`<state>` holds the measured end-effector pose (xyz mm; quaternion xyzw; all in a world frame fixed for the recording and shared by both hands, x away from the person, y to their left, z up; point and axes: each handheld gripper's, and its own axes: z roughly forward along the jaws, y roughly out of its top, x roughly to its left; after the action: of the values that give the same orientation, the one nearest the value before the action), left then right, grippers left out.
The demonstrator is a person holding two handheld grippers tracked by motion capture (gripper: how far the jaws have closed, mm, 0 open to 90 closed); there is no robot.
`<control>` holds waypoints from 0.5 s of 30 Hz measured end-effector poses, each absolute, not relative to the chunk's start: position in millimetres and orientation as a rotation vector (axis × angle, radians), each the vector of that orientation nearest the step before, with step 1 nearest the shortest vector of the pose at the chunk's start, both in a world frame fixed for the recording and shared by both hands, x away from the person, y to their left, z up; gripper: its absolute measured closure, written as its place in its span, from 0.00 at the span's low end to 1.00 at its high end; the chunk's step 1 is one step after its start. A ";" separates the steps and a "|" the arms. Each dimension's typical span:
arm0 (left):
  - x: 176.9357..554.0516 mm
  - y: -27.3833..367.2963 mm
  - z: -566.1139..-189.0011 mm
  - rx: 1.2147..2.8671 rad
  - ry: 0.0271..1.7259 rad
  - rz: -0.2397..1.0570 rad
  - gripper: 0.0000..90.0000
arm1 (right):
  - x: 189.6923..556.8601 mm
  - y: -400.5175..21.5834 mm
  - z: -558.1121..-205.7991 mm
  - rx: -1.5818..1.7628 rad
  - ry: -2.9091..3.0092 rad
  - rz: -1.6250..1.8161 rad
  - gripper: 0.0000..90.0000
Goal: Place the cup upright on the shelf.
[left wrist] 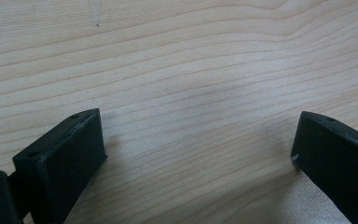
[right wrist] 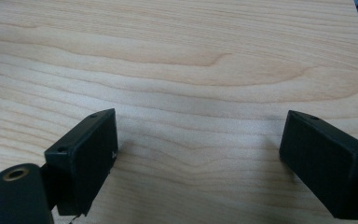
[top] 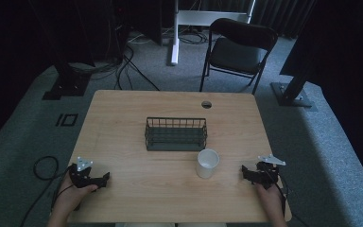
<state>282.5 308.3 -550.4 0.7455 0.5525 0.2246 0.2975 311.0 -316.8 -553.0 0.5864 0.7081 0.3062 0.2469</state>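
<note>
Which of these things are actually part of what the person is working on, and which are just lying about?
Likely part of the job:
- white cup, upright on the table
- wire basket, behind the cup
- left gripper and right gripper, both open, holding nothing

Just lying about:
- folding chair beyond the table
- cables on the floor

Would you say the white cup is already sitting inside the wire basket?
No, the white cup stands upright on the table just in front of the wire basket, nearer the person and apart from it.
</note>
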 end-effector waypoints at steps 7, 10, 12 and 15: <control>282.6 308.3 -550.5 1.983 1.467 0.596 0.03 | 311.0 -316.8 -552.9 1.600 1.931 0.835 0.12; 282.6 308.3 -550.4 1.984 1.467 0.595 0.03 | 311.0 -316.8 -553.0 1.599 1.931 0.835 0.12; 282.7 308.3 -550.4 1.986 1.466 0.593 0.02 | 311.0 -316.8 -553.0 1.599 1.931 0.835 0.12; 282.6 308.8 -550.3 1.982 1.466 0.588 0.02 | 311.0 -316.9 -553.0 1.599 1.931 0.835 0.12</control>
<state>282.6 308.8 -550.3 0.7463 0.5520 0.2213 0.2989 311.0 -316.9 -553.0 0.5863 0.7082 0.3062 0.2469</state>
